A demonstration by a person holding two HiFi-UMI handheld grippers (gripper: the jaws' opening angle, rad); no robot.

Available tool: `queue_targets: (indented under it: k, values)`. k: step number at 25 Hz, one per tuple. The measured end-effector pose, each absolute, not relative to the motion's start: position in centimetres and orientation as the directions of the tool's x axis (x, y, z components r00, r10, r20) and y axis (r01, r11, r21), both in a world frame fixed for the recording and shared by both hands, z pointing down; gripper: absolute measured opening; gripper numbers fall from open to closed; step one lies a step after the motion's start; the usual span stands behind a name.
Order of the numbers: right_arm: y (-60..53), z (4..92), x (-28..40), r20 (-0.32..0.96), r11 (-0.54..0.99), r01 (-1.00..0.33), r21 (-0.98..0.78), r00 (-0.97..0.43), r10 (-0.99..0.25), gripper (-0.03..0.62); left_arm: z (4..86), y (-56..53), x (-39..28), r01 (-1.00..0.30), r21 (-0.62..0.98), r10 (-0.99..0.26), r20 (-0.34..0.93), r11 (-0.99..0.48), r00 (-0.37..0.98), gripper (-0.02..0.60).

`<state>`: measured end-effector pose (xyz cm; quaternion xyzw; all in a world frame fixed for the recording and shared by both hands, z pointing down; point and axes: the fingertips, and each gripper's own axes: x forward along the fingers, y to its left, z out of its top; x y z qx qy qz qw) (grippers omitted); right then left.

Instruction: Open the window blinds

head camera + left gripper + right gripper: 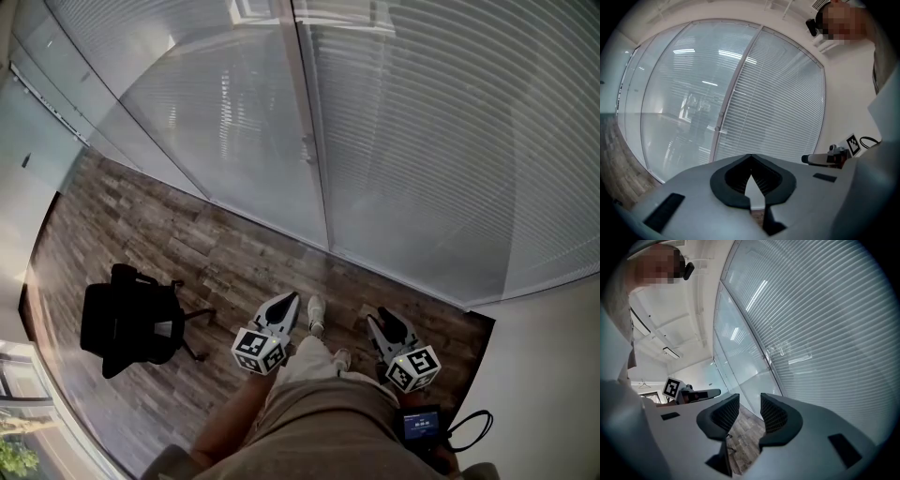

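The window blinds [450, 141] hang on the far side of the room behind a tall glass wall. Their horizontal slats lie close together across the whole right pane, and they show more faintly, under reflections of ceiling lights, in the pane to the left. A pale upright post [309, 112] divides the two panes and carries a small fitting partway up. The left hand-held gripper [289, 302] points toward the foot of the glass, well apart from it. In the left gripper view its jaws [750, 158] are clenched, tips meeting, with nothing between them and only the blinds [778, 108] beyond. The right hand-held gripper [380, 321] is held level with it, just to the right and also clear of the glass. The right gripper view shows it released [750, 401], the ribbed pads standing apart with a gap of bare floor between them and nothing gripped. The slats [825, 333] fill that view's right side. One shoe [316, 311] of the person stands between the two grippers on the wood-plank floor [216, 244]. A small dark device [424, 424] with a looped cable sits near the person's right side. A black office chair [131, 323] stands off to the left, well away from the glass.
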<state>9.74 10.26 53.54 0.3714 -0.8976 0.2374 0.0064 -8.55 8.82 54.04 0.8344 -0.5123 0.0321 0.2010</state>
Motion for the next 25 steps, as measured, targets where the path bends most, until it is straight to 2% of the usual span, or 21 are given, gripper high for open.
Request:
queue_targets:
  k: [25]
  values:
    - [-9.8, 54.0, 2.7, 0.185, 0.548, -0.723, -0.421, -0.660, -0.728, 0.126, 54.2, -12.7, -14.5, -0.818, 0.295, -0.787, 0.250, -0.493, 0.564, 0.014]
